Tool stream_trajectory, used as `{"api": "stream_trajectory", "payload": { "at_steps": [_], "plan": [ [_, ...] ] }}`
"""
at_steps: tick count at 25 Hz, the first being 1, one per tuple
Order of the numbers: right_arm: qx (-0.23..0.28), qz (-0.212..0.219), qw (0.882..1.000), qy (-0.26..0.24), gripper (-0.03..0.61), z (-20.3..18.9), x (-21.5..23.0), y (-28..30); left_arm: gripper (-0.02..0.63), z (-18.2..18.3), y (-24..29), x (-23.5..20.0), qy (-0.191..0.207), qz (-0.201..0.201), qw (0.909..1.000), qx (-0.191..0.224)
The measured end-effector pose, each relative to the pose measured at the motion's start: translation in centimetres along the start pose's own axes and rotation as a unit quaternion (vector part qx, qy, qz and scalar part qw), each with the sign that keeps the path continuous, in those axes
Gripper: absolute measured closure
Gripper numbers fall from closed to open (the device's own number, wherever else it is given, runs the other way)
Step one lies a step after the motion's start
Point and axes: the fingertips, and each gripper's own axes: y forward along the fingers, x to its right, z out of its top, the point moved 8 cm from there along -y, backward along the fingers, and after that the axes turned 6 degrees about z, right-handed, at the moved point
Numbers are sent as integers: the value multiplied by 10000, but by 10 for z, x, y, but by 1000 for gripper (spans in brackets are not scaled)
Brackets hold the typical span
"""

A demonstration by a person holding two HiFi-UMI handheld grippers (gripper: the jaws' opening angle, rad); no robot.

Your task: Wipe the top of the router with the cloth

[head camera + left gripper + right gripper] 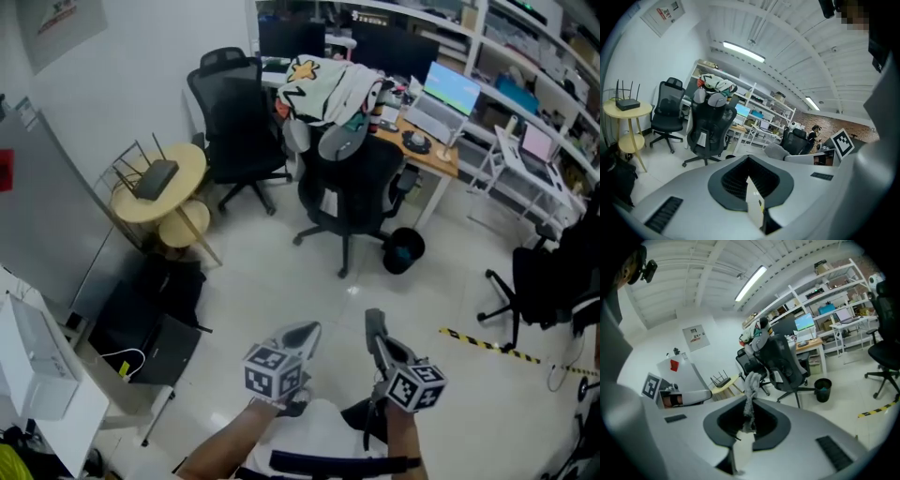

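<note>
An office: black swivel chairs (349, 187) stand on a pale floor (281, 272) beside a long tabletop (436, 159) carrying monitors (452, 87). White shelves (539, 47) of gear run behind that tabletop, with strip lights (744, 51) overhead.

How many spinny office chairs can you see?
3: a black chair beside the yellow table, a middle chair by the desk, a third chair at the right edge. Others may be hidden.
</note>
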Motion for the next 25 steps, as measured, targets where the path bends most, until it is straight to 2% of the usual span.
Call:
{"api": "stream_trajectory", "payload": {
  "at_steps": [4, 13, 17, 21, 25],
  "plan": [
    [-311, 293, 9990, -104, 543, 4, -27, 46, 617, 8, -22, -44, -241, 330, 9991, 100],
    [-737, 839, 9933, -289, 543, 26, -36, 139, 616, 20, -21, -113, -686, 943, 9928, 291],
    [-880, 1219, 9882, -282, 543, 48, -41, 204, 615, 42, -16, -154, -809, 1271, 9876, 443],
    [-1114, 1634, 9791, -485, 543, 71, -56, 274, 617, 66, -9, -202, -907, 1642, 9806, 568],
    [-1317, 1967, 9694, -645, 543, 101, -61, 344, 615, 103, 4, -248, -948, 1977, 9728, 748]
  ]
}}
